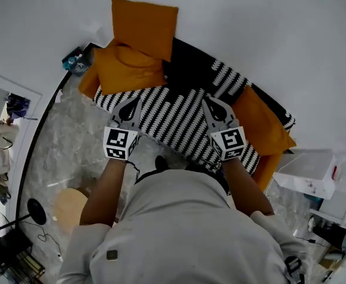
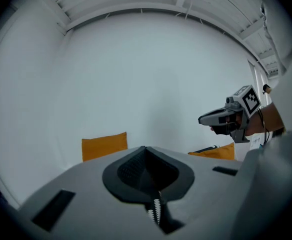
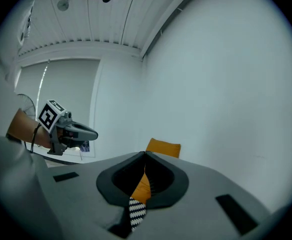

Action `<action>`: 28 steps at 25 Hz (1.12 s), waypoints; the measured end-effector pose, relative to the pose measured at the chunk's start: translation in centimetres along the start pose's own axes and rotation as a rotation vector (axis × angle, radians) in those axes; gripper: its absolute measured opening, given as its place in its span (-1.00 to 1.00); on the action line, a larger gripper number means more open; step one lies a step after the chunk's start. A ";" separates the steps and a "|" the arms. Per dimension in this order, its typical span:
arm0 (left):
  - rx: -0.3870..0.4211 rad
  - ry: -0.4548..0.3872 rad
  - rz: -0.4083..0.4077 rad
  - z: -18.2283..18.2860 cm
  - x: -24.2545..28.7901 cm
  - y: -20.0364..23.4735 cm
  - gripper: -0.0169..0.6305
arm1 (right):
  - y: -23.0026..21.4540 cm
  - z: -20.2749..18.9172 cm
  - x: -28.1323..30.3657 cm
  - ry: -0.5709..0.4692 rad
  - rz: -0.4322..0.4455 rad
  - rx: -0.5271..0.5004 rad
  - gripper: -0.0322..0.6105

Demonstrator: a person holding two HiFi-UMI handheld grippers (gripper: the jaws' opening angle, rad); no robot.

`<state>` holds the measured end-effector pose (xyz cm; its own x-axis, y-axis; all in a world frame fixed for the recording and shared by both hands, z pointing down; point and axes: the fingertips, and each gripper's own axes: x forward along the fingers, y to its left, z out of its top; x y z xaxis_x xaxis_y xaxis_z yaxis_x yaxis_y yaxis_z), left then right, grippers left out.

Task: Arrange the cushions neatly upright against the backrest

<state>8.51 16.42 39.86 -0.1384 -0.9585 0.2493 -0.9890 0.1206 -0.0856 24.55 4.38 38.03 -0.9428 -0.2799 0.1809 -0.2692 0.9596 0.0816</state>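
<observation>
Left tongs [image 1: 131, 102]: jaws pressed together with nothing between them, held out over the front of the sofa.
Right tongs [image 1: 211, 101]: also closed and empty, level with the left pair and well apart from it.
Striped seat [image 1: 173, 123]: black-and-white cover, bare in the middle just ahead of both tongs.
Right orange cushion [image 1: 262, 126]: at the sofa's right end, tilted and sagging toward the edge, not upright.
Lower left cushion [image 1: 128, 67]: orange, crumpled and slumped at the left end of the seat.
Patterned cushion [image 1: 229, 78]: black-and-white, lying along the dark backrest [image 1: 188, 58]; whether it stands or leans I cannot tell.
Tall orange cushion [image 1: 144, 23]: farthest off, upright against the white wall, touching the slumped one below it.
Done so far: by my reading only the tall orange cushion looks properly stood up.
Left to do: the lower left cushion and the right orange cushion both seem to need lifting and setting against the backrest, and the patterned one may need straightening.
Stage: early, I judge, since neither pair of tongs is on a cushion.
</observation>
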 end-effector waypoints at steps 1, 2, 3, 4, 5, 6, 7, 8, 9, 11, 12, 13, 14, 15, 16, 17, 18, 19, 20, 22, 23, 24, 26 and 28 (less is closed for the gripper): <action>-0.004 -0.004 0.013 -0.1 -1.0 1.2 -0.92 | 1.3 0.5 1.0 -0.002 0.014 -0.003 -0.81; -0.010 -0.009 0.028 -0.2 -2.0 2.4 -0.92 | 2.5 1.0 2.0 -0.004 0.031 -0.009 -0.81; -0.018 -0.013 0.044 -0.3 -2.9 3.6 -0.92 | 3.8 1.5 3.1 -0.004 0.051 -0.017 -0.81; -0.026 -0.014 0.061 -0.5 -3.8 4.9 -0.92 | 5.1 2.0 4.2 -0.003 0.074 -0.027 -0.81; -0.034 -0.013 0.077 -0.6 -4.6 5.9 -0.92 | 6.3 2.4 5.2 -0.001 0.097 -0.037 -0.81; -0.041 -0.010 0.091 -0.9 -5.3 6.8 -0.92 | 7.3 2.8 6.0 0.000 0.118 -0.046 -0.81; -0.048 -0.006 0.104 -1.1 -5.8 7.6 -0.92 | 8.1 3.1 6.7 0.001 0.136 -0.052 -0.81; -0.053 -0.002 0.117 -1.3 -6.2 8.3 -0.92 | 8.6 3.3 7.4 0.002 0.151 -0.055 -0.81; -0.057 0.003 0.129 -1.5 -6.5 8.9 -0.92 | 9.1 3.4 8.0 0.003 0.164 -0.055 -0.81; -0.063 0.012 0.147 -2.0 -6.7 10.0 -0.92 | 9.7 3.5 9.3 0.005 0.186 -0.052 -0.81; -0.067 0.015 0.153 -2.3 -6.6 10.5 -0.92 | 9.8 3.4 9.9 0.007 0.195 -0.051 -0.81; -0.072 0.017 0.159 -2.4 -6.4 10.9 -0.92 | 9.9 3.4 10.6 0.009 0.204 -0.049 -0.81; -0.075 0.019 0.165 -2.5 -6.2 11.4 -0.92 | 9.8 3.4 11.2 0.009 0.212 -0.048 -0.81; -0.076 0.020 0.172 -2.5 -5.8 11.8 -0.92 | 9.7 3.4 11.8 0.007 0.221 -0.047 -0.81; -0.077 0.021 0.179 -2.5 -5.3 12.2 -0.92 | 9.4 3.4 12.5 0.004 0.228 -0.047 -0.81; -0.077 0.022 0.185 -2.4 -4.8 12.6 -0.92 | 9.0 3.3 13.1 0.003 0.233 -0.047 -0.81; -0.080 0.024 0.189 -2.3 -4.2 12.9 -0.92 | 8.5 3.3 13.8 0.003 0.238 -0.045 -0.81; -0.083 0.028 0.192 -2.2 -3.6 13.2 -0.92 | 7.9 3.4 14.4 0.005 0.241 -0.043 -0.81; -0.088 0.029 0.193 -1.9 -2.9 13.5 -0.92 | 7.3 3.5 15.0 0.005 0.245 -0.042 -0.81; -0.103 0.016 0.196 -1.3 -1.4 14.1 -0.92 | 6.1 3.9 16.5 0.001 0.252 -0.047 -0.81; -0.111 0.009 0.199 -1.0 -0.5 14.4 -0.92 | 5.5 4.1 17.2 -0.002 0.256 -0.050 -0.81; -0.117 0.005 0.202 -0.7 0.3 14.6 -0.92 | 4.8 4.3 17.8 -0.004 0.260 -0.050 -0.81; -0.120 0.003 0.203 -0.2 2.0 14.8 -0.92 | 3.5 4.6 18.9 -0.011 0.267 -0.048 -0.81; -0.112 -0.001 0.202 0.4 3.8 15.1 -0.92 | 2.1 5.0 19.8 -0.020 0.273 -0.054 -0.81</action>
<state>-6.94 14.53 39.10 -0.3343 -0.9123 0.2367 -0.9408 0.3379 -0.0263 4.34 1.01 36.89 -0.9829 -0.0099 0.1841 0.0057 0.9964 0.0843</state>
